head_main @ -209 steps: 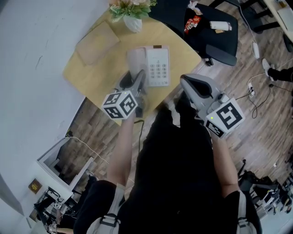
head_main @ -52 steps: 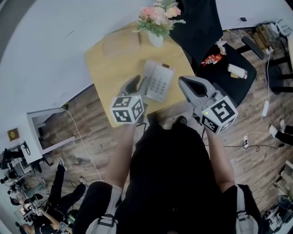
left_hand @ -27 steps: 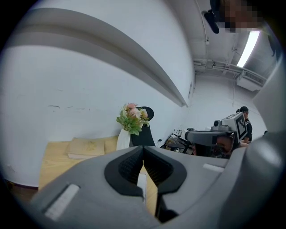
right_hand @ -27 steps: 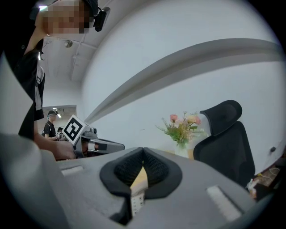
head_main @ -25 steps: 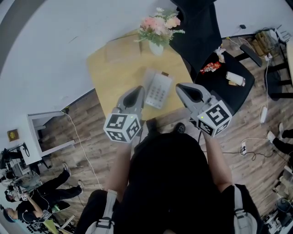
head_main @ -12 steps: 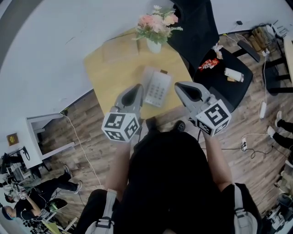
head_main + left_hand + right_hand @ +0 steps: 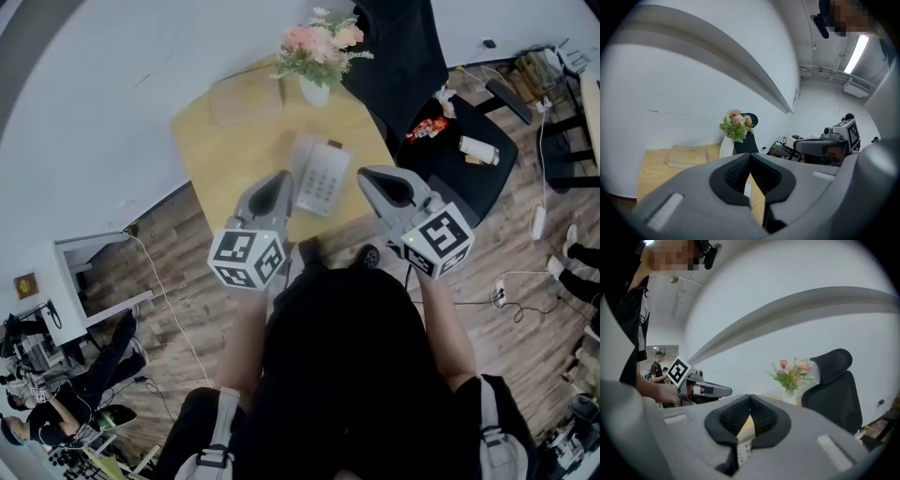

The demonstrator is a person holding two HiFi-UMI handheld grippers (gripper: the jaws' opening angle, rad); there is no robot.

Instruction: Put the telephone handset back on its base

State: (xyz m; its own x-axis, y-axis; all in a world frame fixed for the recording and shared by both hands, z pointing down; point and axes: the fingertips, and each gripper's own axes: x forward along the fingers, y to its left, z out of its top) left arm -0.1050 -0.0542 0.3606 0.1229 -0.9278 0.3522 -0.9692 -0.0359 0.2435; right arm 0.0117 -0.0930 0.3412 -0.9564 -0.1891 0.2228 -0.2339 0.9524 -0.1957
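Note:
The white telephone [image 7: 320, 178] lies on the round wooden table [image 7: 220, 150]. Its handset [image 7: 302, 159] rests along the left side of the base, beside the keypad. My left gripper [image 7: 279, 178] hovers just left of the phone, above the table's near edge, shut and empty. My right gripper [image 7: 366, 176] hangs to the right of the phone, also shut with nothing in it. In the left gripper view the jaws [image 7: 750, 157] meet, with a sliver of the phone [image 7: 747, 192] below them. In the right gripper view, the keypad [image 7: 743, 449] shows beneath the shut jaws [image 7: 750, 400].
A white vase of pink flowers [image 7: 316, 56] stands at the table's far edge, next to a flat beige book [image 7: 246, 101]. A black office chair [image 7: 441, 131] carrying small packets stands to the right. The white wall runs behind the table. People sit on the floor at lower left.
Both grippers have drawn back a little from the phone toward the body and stayed shut. The handset and base have not moved.

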